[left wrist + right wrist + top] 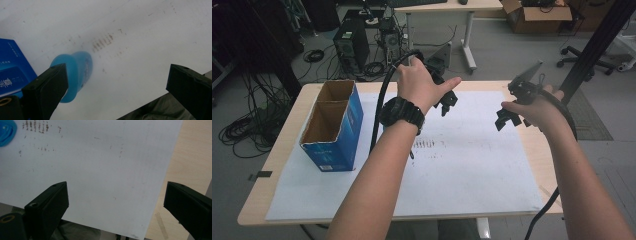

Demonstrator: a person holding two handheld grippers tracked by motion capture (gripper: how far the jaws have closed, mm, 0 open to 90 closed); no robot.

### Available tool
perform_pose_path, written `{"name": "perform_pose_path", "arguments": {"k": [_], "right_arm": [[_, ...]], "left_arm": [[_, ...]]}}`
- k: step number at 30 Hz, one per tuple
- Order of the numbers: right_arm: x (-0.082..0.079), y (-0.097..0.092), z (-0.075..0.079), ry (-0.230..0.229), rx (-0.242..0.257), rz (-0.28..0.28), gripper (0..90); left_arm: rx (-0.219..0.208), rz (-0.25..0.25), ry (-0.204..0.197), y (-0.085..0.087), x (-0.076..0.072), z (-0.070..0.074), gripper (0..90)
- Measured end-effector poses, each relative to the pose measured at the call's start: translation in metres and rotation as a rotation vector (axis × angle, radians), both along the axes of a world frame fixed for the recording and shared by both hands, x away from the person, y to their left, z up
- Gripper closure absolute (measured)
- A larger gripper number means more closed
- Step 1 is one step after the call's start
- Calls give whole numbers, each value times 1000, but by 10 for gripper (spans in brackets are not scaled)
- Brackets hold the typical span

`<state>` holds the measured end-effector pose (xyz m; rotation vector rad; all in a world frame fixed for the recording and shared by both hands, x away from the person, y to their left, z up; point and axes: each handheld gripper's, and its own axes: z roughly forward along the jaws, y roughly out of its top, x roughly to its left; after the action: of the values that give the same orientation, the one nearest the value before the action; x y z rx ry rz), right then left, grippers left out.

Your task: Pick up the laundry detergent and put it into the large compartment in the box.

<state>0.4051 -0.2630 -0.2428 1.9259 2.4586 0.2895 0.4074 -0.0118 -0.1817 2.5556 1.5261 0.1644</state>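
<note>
Jaws of the left gripper [117,85] and right gripper [116,205] gape wide, holding nothing above the white sheet [100,170].

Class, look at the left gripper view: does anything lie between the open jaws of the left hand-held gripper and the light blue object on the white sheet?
Nothing visible does. The left hand-held gripper hangs open above the white sheet, and the light blue object lies just beyond its left jaw, partly behind it. The blue carton stands off to the side.
</note>
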Motion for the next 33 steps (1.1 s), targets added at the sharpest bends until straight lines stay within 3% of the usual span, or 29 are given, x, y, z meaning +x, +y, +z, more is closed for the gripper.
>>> {"name": "perform_pose_path", "arguments": {"k": [10, 23, 33], "right_arm": [[-5, 2, 10, 5, 19, 25, 38], [-3, 4, 9, -5, 32, 39, 39], [-3, 0, 6, -8, 32, 38, 38]], "left_arm": [[11, 1, 10, 4, 1, 1, 42], [15, -7, 17, 9, 4, 3, 43], [23, 13, 7, 29, 10, 5, 42]]}}
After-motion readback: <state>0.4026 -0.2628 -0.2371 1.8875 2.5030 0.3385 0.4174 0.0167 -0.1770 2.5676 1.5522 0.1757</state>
